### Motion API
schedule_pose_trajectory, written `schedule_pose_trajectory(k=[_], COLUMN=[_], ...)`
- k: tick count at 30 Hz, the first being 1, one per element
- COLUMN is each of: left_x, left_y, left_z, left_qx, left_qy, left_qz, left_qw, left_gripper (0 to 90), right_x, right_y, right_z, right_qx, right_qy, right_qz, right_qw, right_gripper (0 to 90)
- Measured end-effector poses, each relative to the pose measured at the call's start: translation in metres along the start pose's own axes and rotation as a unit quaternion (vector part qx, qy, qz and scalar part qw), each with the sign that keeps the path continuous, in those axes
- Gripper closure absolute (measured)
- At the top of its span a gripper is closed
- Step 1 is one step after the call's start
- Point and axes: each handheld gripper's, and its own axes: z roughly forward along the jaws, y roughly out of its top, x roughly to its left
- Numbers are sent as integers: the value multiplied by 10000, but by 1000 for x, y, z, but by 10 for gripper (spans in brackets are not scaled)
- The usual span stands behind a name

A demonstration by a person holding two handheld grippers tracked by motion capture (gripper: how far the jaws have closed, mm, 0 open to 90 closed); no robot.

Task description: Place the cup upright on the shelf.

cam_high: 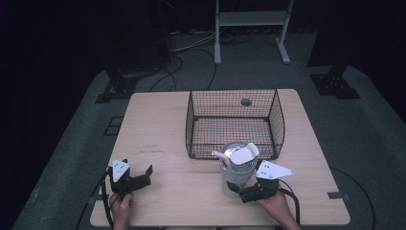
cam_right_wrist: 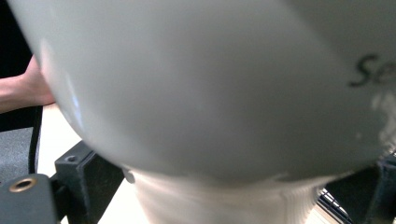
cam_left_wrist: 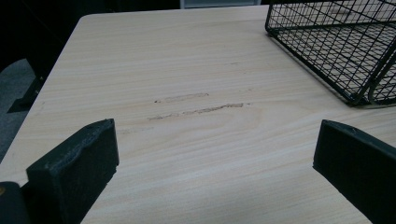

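— Is the right claw (cam_high: pixel 238 188) gripping that white plastic tumbler (cam_high: pixel 235 168) near the table (cam_high: pixel 158 124) front?
— Yes, clamping its base; left claw (cam_high: pixel 141 174) is idling, spread. It should be lifting upright, clearing the black wire basket (cam_high: pixel 234 123) rim.

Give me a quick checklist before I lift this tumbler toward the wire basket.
1. Right gripper jaws on either side of the white tumbler, low on its body: ok.
2. Firm clamp: cannot tell.
3. Tumbler upright, lid on: ok.
4. Wire basket empty inside: ok.
5. Left gripper open, off to the side on the table: ok.
6. Tumbler's contents: cannot tell.
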Motion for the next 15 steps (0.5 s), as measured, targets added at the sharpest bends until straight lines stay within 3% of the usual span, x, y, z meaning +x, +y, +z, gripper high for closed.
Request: schedule_pose_trajectory(k=[15], left_x=[0], left_y=[0], left_z=[0], left_qx=[-6], left_qy=[-10], left_qz=[-16], left_qw=[10000], left_gripper=[0], right_x=[1], right_y=[-1], right_z=[-1], right_qx=[-59], right_qy=[-34], right_qz=[-46], right_qw=[10000], right_gripper=[85])
